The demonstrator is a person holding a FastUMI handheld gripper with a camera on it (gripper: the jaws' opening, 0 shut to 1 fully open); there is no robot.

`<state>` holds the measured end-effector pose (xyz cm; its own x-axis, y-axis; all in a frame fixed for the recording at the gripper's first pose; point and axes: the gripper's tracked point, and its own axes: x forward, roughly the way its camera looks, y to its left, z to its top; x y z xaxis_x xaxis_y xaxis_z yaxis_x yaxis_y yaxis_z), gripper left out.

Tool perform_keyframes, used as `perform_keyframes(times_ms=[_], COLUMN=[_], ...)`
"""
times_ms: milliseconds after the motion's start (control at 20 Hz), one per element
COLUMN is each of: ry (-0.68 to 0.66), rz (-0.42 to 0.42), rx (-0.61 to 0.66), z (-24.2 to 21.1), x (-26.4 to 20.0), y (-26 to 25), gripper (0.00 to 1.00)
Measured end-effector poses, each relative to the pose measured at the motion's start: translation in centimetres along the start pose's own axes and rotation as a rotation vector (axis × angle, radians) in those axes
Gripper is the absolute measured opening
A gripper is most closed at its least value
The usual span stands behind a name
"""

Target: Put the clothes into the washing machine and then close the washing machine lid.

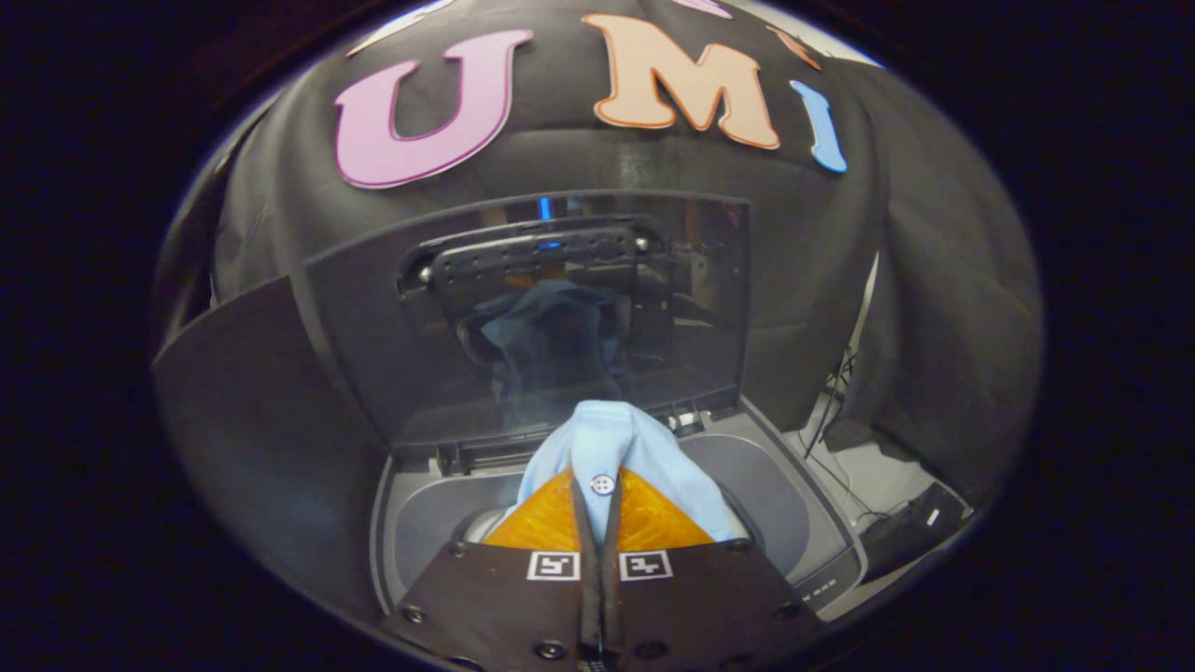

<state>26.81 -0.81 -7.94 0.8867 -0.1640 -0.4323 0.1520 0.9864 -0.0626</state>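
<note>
Gripper [597, 485]: fingers drawn close together, pinching a fold of the garment between them; both press on the cloth.

Garment: light blue shirt [621, 443], buttoned type, one white button [603, 484] showing right at the fingertips. Held bunched, its cloth rising above the fingers and draping down past the right one. Position: hanging over the washing machine [794, 523], above the drum opening [467, 527], not yet down in it.

Washing machine: top-loader, grey top deck. Drum opening sits just beyond and below the fingers, largely covered by the shirt.

Lid [560, 317]: dark, glassy, standing raised at the machine's rear edge, just beyond the shirt. A dim reflection of the blue cloth shows in it.

Surroundings: cables [836, 411] and a dark box [910, 527] on the floor to the right of the machine.

Status (judged): loading step in hand; lid closing not yet done.

Risks (judged):
- Release too early or off-centre: the draped right side could land on the front-right deck and hang outside the drum.
- Cloth left over the rim would catch under the lid and stop it seating.
- Fabric could snag on the fingers on release and be dragged back out.
</note>
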Motion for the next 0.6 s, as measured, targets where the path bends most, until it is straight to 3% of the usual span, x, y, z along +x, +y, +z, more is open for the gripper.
perform_keyframes(times_ms=[400,550,600], ry=[-0.002,0.02,0.021], rz=[0.031,0.045,0.047], rx=[-0.015,-0.025,-0.03], z=[-2.3,-3.5,-3.7], x=[0.7,0.7,0.6], y=[2.1,2.3,2.2], gripper=[0.05,0.13,0.21])
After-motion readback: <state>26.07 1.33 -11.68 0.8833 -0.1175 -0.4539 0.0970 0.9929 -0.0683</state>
